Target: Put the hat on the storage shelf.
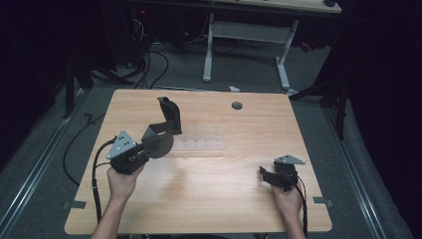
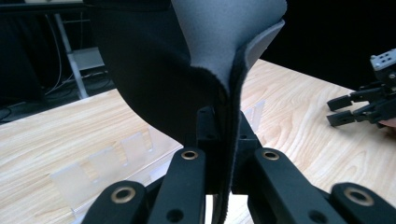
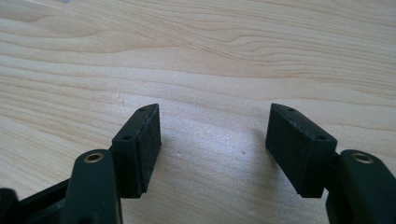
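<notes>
Dark felt-like curved sheet (image 1: pixel 164 130) pinched in left tool (image 1: pixel 149 148); right tool (image 1: pixel 265 176) spread.

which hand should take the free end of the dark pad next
Right. The right gripper is open and holds nothing, low over the table. The left gripper is already shut on the dark pad.

My high view looks forward and down from above the near edge, taking in the whole wooden table (image 1: pixel 209 199). My left gripper view rides low, looking along its jaws across the table, pressed close against dark fabric (image 2: pixel 154 74). My right gripper view faces down at bare wood from very close. The high and left gripper views share the right gripper (image 2: pixel 343 109).
</notes>
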A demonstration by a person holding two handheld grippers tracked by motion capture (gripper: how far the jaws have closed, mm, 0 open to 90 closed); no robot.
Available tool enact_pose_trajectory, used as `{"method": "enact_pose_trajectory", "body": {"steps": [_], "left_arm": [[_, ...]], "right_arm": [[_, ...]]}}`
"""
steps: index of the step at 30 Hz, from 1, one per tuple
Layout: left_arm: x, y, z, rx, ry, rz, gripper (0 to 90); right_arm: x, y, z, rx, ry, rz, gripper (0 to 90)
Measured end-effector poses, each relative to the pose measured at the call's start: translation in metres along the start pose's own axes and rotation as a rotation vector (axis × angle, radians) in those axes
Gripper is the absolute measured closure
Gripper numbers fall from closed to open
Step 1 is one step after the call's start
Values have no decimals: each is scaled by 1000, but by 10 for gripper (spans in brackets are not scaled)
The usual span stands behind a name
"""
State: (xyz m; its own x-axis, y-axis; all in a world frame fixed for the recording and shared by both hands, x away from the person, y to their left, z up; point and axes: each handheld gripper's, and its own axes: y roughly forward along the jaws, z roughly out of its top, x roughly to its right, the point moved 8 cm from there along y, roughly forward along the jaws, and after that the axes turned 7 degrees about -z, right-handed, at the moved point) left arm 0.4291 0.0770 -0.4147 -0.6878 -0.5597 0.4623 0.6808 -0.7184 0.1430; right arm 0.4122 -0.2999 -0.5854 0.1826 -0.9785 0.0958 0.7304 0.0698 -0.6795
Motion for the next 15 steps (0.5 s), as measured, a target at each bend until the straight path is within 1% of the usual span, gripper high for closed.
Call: {"method": "enact_pose_trajectory", "body": {"steps": [5, 9, 15], "left_arm": [[-5, 3, 5, 14, -6, 5, 865], [-10, 6, 8, 29, 1, 19, 865], [-20, 12, 8, 30, -3, 33, 865]], "right_arm": [[0, 0, 0, 0, 0, 0, 358], [0, 0, 0, 0, 1, -3, 358], [0, 0, 0, -1, -1, -4, 357]]}}
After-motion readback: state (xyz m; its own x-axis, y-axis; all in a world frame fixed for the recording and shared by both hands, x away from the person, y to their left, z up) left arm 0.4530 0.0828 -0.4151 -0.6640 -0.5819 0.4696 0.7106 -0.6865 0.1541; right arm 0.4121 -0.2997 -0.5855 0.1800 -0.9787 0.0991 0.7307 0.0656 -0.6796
